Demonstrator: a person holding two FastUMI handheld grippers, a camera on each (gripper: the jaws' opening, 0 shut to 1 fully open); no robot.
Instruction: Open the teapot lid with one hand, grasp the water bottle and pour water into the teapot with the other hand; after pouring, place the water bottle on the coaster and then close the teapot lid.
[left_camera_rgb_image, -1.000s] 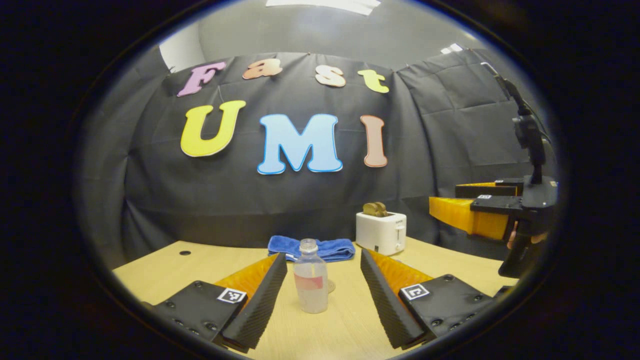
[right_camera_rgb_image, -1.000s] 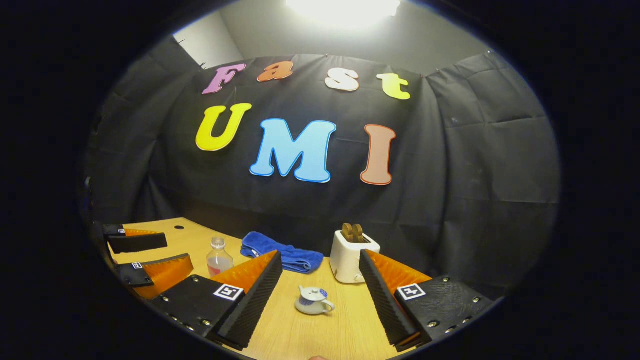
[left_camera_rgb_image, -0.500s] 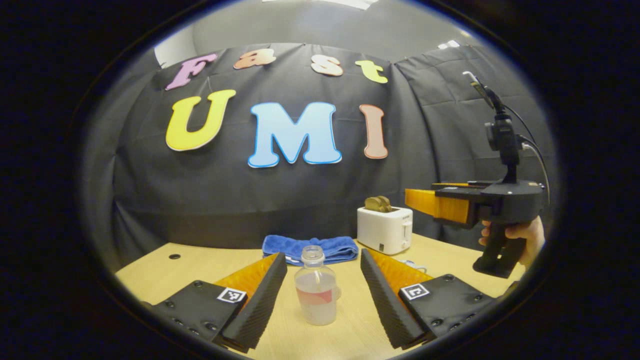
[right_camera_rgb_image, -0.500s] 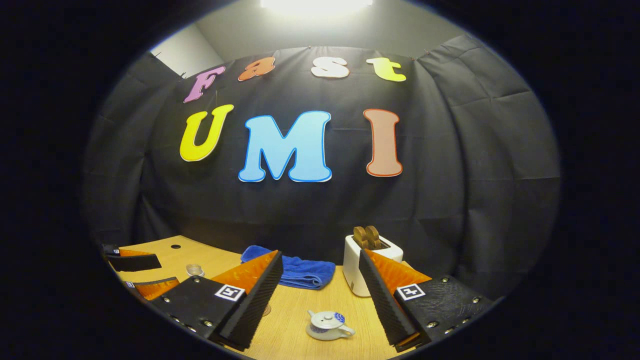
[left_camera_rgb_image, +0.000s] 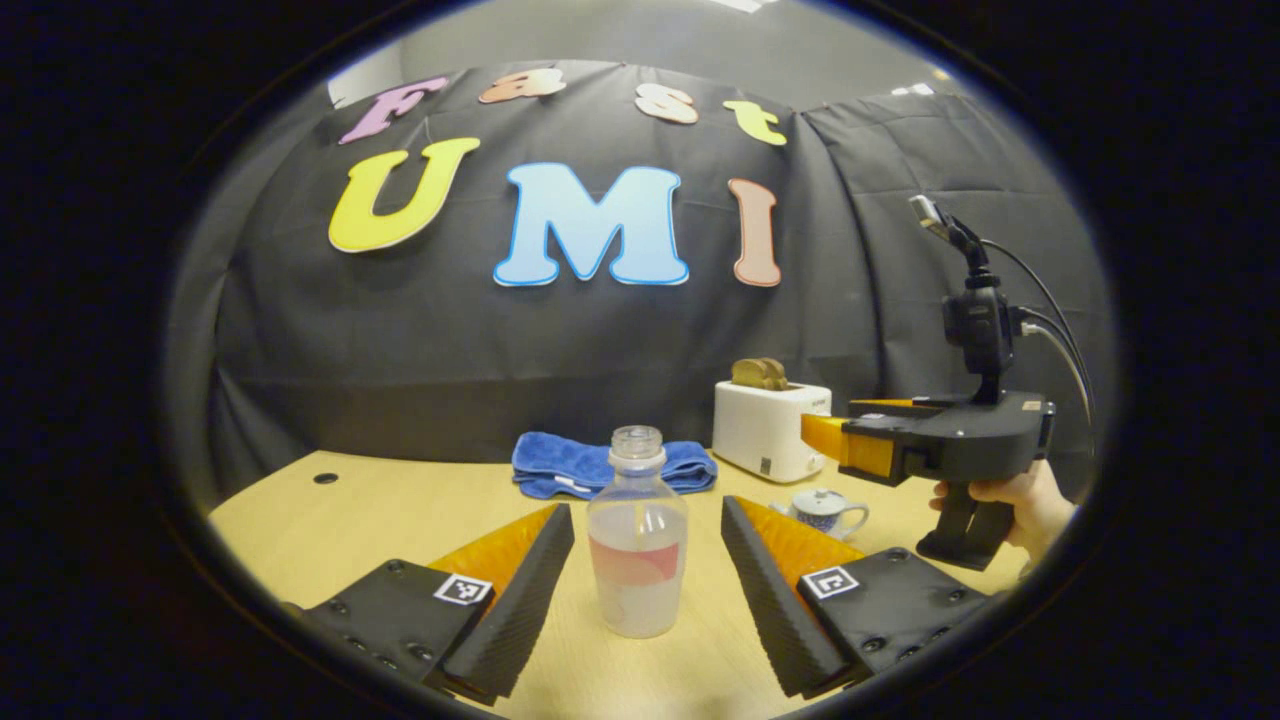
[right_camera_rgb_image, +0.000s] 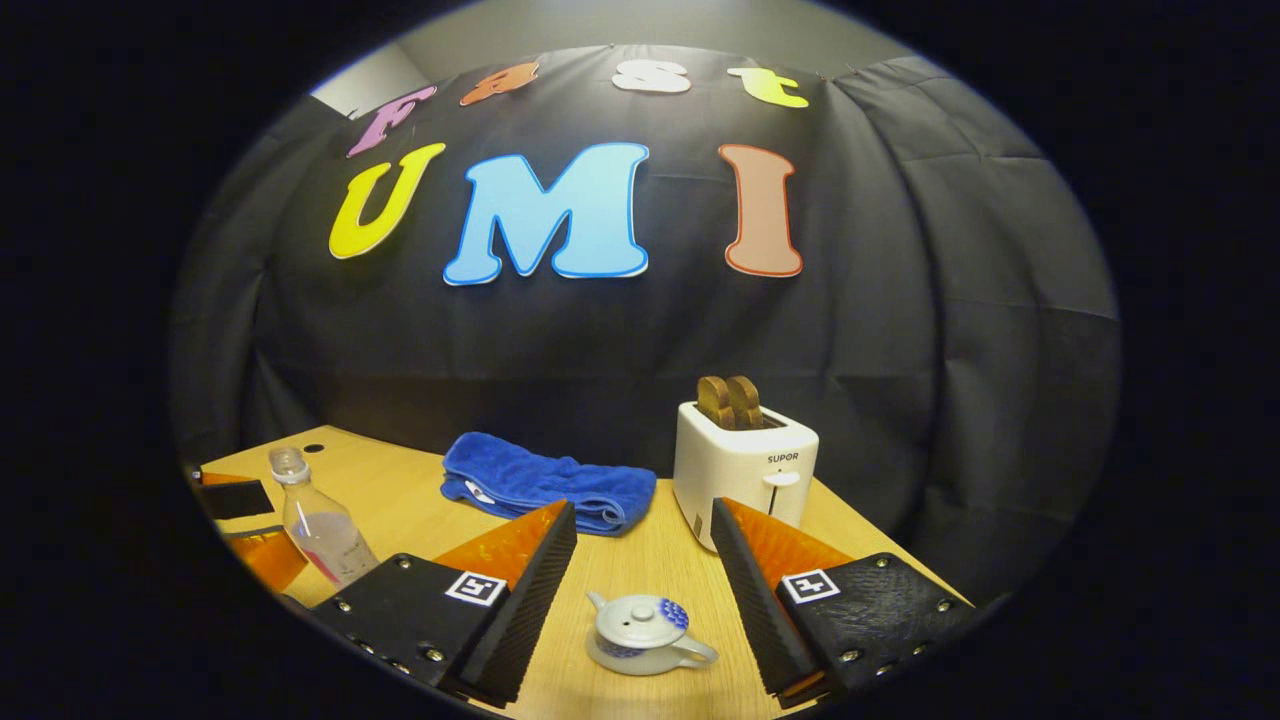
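Straight ahead of the left gripper (left_camera_rgb_image: 648, 560), between its spread fingers and touching neither, stands the water bottle (left_camera_rgb_image: 637, 545): upright on the tabletop (left_camera_rgb_image: 380, 505), long axis vertical, clear plastic, capless by the look of it, a red band around the middle and some water inside; nearer to this gripper than to the other, so likely the one to take it with a plain forward slide and a squeeze. Further right, just ahead of the right gripper (right_camera_rgb_image: 640, 590) and low between its wide-open fingers, sits the teapot (right_camera_rgb_image: 645, 634): small, white with blue pattern, lid on with the knob up, spout to the left, handle toward the right finger; lid not yet lifted. Behind, a blue towel (right_camera_rgb_image: 545, 483), then a white toaster (right_camera_rgb_image: 745, 465) with two slices standing in it. Coaster not made out.
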